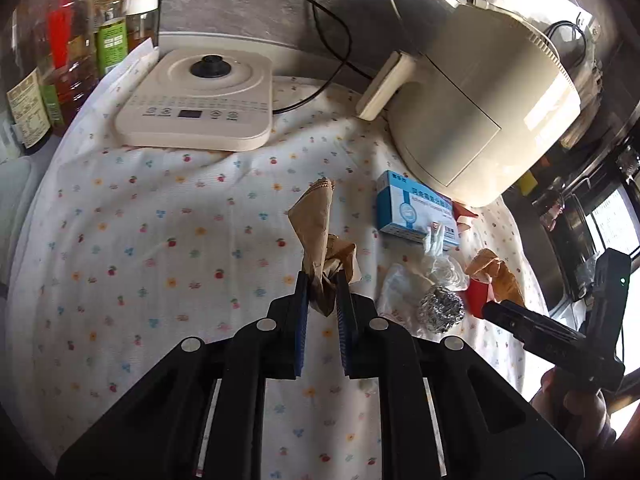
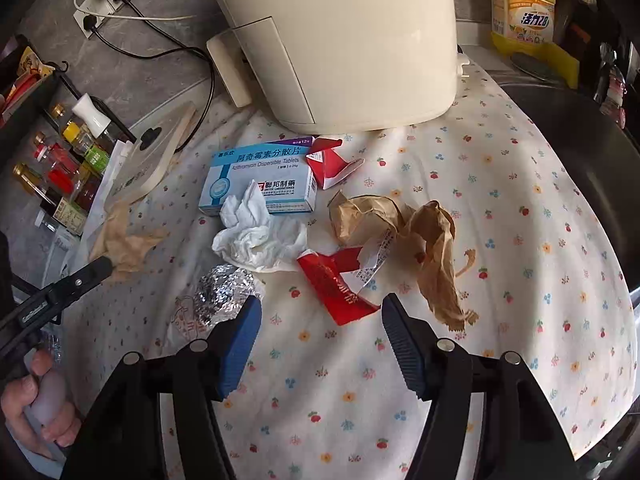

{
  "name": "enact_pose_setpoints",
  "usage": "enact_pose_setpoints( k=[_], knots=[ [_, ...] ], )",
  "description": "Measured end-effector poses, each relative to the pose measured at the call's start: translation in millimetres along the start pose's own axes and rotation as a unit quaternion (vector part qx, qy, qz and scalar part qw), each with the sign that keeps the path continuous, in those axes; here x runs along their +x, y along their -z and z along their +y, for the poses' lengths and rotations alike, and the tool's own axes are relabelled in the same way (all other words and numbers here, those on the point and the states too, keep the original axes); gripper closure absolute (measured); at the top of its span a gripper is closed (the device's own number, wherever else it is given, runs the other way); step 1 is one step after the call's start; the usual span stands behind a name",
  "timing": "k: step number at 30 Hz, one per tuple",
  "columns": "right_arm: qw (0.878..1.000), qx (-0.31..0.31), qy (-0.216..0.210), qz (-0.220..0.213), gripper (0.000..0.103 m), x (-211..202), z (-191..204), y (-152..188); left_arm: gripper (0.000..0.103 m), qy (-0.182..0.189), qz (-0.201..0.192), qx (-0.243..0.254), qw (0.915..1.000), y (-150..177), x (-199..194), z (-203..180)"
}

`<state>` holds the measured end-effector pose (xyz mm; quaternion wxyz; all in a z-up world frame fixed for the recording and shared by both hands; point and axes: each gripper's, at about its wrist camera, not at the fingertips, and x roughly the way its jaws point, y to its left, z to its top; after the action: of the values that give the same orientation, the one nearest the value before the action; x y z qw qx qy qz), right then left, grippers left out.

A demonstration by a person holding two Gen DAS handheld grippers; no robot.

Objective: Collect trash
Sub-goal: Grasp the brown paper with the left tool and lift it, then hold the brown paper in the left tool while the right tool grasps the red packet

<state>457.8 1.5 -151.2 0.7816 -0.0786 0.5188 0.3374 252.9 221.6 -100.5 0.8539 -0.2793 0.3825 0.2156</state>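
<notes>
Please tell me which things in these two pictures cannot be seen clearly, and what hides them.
- Red wrapper: left wrist view, mostly hidden behind the right claw and foil ball.
- Brown paper: its lower end is hidden between the left claw's pads.
- Bottle labels: right wrist view, too small to read.
- Trash bin: in neither view.

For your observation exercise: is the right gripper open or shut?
Open. The right gripper has its blue pads spread wide apart above the red wrapper, holding nothing.

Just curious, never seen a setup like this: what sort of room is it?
Most likely a home kitchen counter. A cream air fryer stands on a flowered cloth, bottles of sauce and oil line one side, and a yellow dish soap jug sits by a sink.
</notes>
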Motion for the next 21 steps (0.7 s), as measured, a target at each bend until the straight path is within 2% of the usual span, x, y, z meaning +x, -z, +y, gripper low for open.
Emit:
enact_pose_setpoints(
  k=[3,4,6,10,11,21],
  knots=[
    [1.0,0.003,0.008,0.012,0.057,13.3,-1.1,-1.7,0.089,-0.007,0.0,-0.002,1.0,3.8,-8.0,10.8],
    [1.0,0.007,0.007,0.017,0.075,17.3,-1.4,-0.9,0.089,-0.007,0.0,-0.001,1.0,4.6,-8.9,12.9],
    [1.0,0.019,-0.001,0.02,0.082,18.9,-1.6,1.3,0.089,-0.002,0.002,0.002,1.0,5.6,-11.2,17.1],
    [1.0,0.026,-0.003,0.005,0.086,7.2,4.9,10.9,0.089,0.014,0.005,0.012,0.9998,3.3,-9.7,19.8],
    [1.0,0.03,-0.002,0.002,0.092,3.5,6.0,14.2,0.089,0.018,0.007,0.016,0.9997,2.3,-8.3,19.2],
    [0.996,0.081,0.023,-0.032,0.094,-37.7,14.1,56.6,0.089,0.087,0.025,0.083,0.9925,-4.6,2.4,-0.1]
  ],
)
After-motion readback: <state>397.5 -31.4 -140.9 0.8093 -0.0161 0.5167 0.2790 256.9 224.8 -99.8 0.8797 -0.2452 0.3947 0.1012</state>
